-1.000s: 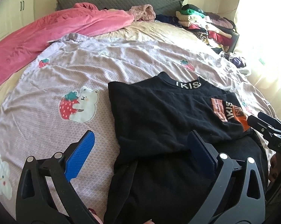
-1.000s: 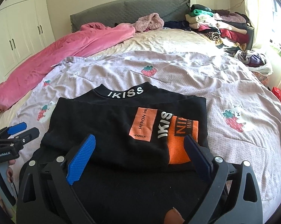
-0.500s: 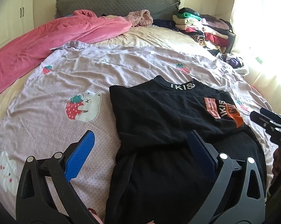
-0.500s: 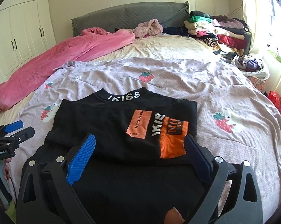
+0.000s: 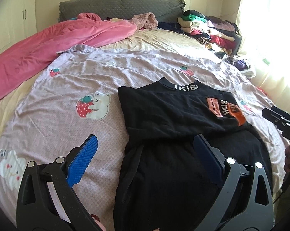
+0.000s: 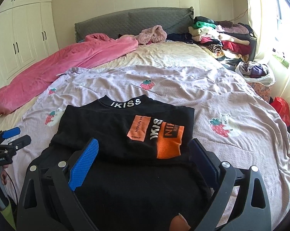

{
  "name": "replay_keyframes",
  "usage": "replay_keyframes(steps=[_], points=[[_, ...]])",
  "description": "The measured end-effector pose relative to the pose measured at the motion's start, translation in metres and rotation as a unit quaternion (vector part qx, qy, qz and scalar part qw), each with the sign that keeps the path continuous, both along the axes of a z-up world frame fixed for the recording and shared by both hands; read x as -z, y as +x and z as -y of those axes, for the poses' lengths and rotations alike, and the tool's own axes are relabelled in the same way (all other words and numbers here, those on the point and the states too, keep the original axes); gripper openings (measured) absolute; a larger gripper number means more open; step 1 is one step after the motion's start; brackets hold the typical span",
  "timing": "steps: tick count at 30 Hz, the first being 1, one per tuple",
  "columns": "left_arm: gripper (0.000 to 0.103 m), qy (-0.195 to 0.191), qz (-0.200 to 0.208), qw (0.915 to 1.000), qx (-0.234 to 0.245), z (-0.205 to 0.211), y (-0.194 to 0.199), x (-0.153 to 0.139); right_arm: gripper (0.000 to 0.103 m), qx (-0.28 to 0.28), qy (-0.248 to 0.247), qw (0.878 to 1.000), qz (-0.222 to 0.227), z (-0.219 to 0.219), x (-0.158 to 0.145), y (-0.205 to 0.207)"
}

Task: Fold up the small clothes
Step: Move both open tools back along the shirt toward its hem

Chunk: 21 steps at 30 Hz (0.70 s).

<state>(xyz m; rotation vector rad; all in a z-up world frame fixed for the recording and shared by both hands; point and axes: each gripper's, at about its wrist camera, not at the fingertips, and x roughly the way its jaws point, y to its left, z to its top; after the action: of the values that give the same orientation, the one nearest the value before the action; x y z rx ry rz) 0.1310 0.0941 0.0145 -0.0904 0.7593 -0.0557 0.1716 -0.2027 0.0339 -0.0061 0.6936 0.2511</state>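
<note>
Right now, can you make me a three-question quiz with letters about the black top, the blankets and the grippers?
1. Where does the black top lie?
A on the pink blanket
B on the lilac strawberry blanket
C on the clothes pile

2. What colour is the cuff patch beside IKISS?
A green
B yellow
C orange

3. How is the right gripper?
A open, empty
B shut on the top
C holding a sock

Answers: B, lilac strawberry blanket shows all around it; C, the ribbed patch is orange; A, both fingers stand wide apart over the top.
</note>
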Motion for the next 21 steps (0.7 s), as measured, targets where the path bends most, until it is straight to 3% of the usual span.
replay_keyframes(steps=[21], points=[[0.093, 0.021, -0.03, 0.9987, -0.036, -0.032, -0.037, 0.014, 0.095, 0.022, -0.009, 1.0, -0.012, 0.043, 0.004, -0.04]])
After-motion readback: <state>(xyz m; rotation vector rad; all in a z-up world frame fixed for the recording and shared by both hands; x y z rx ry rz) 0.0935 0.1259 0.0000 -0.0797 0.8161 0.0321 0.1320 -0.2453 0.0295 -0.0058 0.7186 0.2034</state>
